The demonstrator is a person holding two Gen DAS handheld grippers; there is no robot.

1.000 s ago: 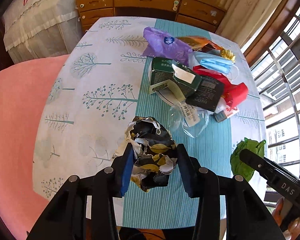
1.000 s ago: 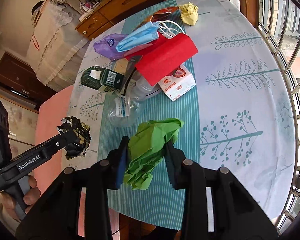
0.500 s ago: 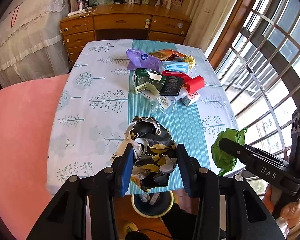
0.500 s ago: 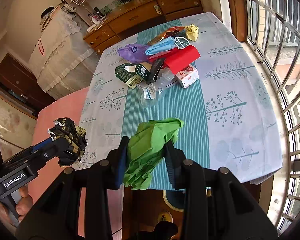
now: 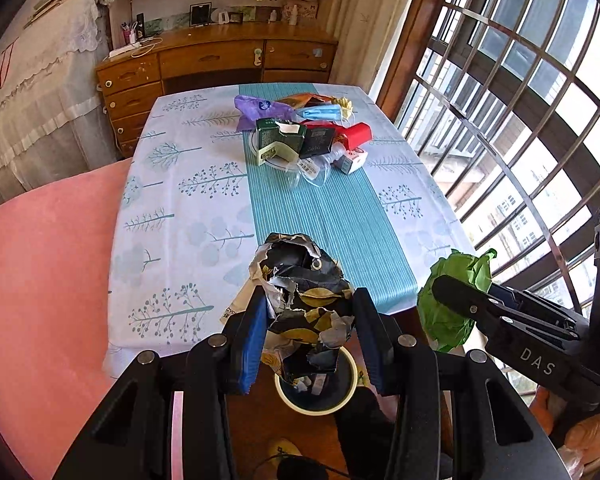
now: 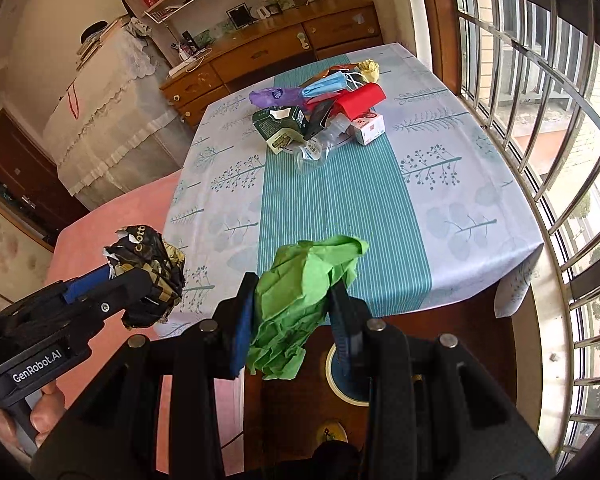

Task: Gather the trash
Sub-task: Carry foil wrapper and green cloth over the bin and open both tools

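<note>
My left gripper (image 5: 306,332) is shut on a crumpled black and gold foil wrapper (image 5: 304,300), held in the air past the near edge of the table (image 5: 188,208). My right gripper (image 6: 294,320) is shut on a crumpled green paper wad (image 6: 300,296), which also shows at the right of the left wrist view (image 5: 452,300). Below both, on the floor, stands a round bin with a pale rim (image 5: 318,410), partly hidden by the wrapper and fingers. More trash lies in a heap at the table's far end (image 5: 308,136): a purple bag, a blue mask, green and black cartons, a red box, a clear bottle.
A pink chair (image 5: 48,280) stands to the left of the table. A barred window (image 5: 520,120) runs along the right. A wooden dresser (image 5: 220,60) is behind the table. The table wears a tree-patterned cloth with a teal striped runner (image 6: 336,208).
Both grippers have pulled back and up from over the table to beyond its near edge, each still holding its trash. The floor bin has come into view beneath them.
</note>
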